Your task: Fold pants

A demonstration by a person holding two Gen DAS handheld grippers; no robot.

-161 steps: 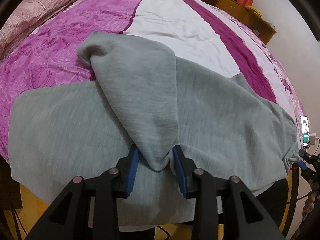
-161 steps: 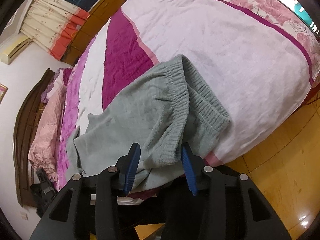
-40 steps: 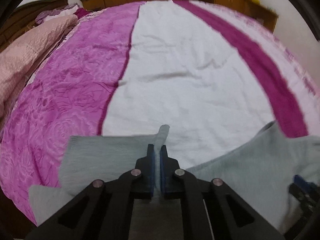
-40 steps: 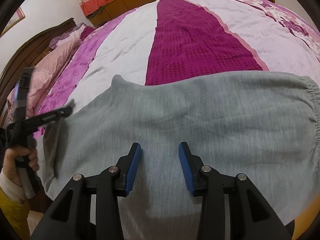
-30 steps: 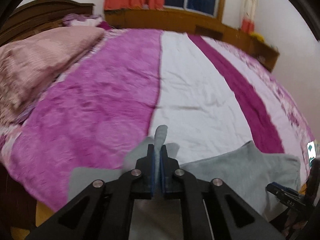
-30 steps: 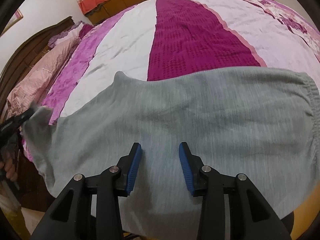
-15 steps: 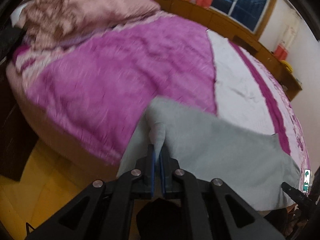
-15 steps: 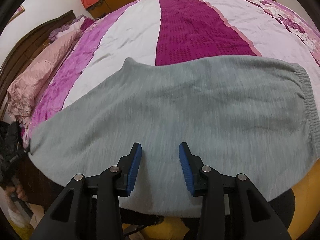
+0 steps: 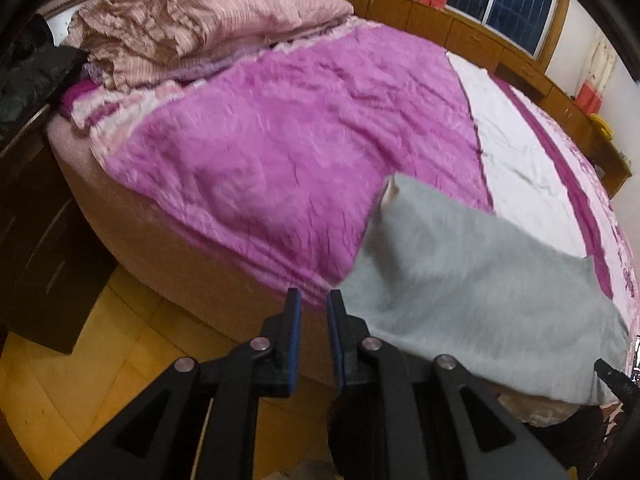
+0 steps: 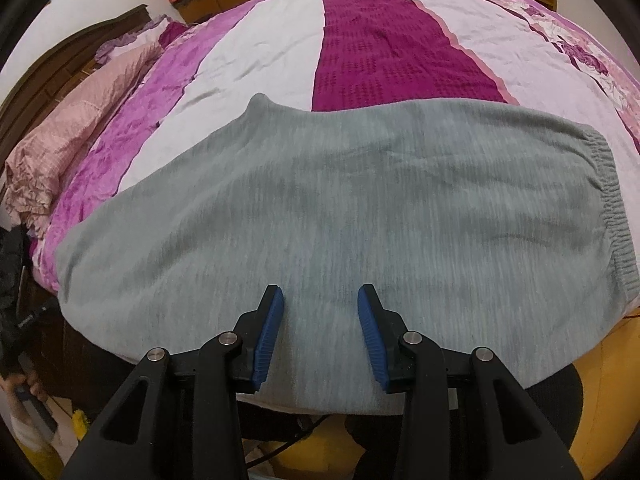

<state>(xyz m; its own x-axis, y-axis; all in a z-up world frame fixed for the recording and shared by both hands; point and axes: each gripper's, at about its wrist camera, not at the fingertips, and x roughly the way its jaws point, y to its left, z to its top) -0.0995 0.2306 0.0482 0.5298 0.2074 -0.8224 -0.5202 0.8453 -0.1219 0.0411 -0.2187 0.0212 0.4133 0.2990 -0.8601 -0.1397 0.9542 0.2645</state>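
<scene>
On the bed (image 10: 256,52), the pants (image 10: 360,208) are lying flat; left gripper (image 9: 313,304) is just opening, empty, while right gripper (image 10: 320,308) is hovering part-open, gripping nothing.

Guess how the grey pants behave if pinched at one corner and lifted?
Probably floppy: the grey pants drape over the bed edge and follow its curve. Likely light, thin knit. The far corner curls up, so edges may fold over when dragged.

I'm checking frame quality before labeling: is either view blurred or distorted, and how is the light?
Left wrist view: motion-smeared, worst on the pants; the left hand-held gripper stays sharp. Right wrist view: sharper, faint streaking on the pants. Both: strong fisheye bending of the bed, dark vignette corners, warm indoor light, no harsh glare.
</scene>
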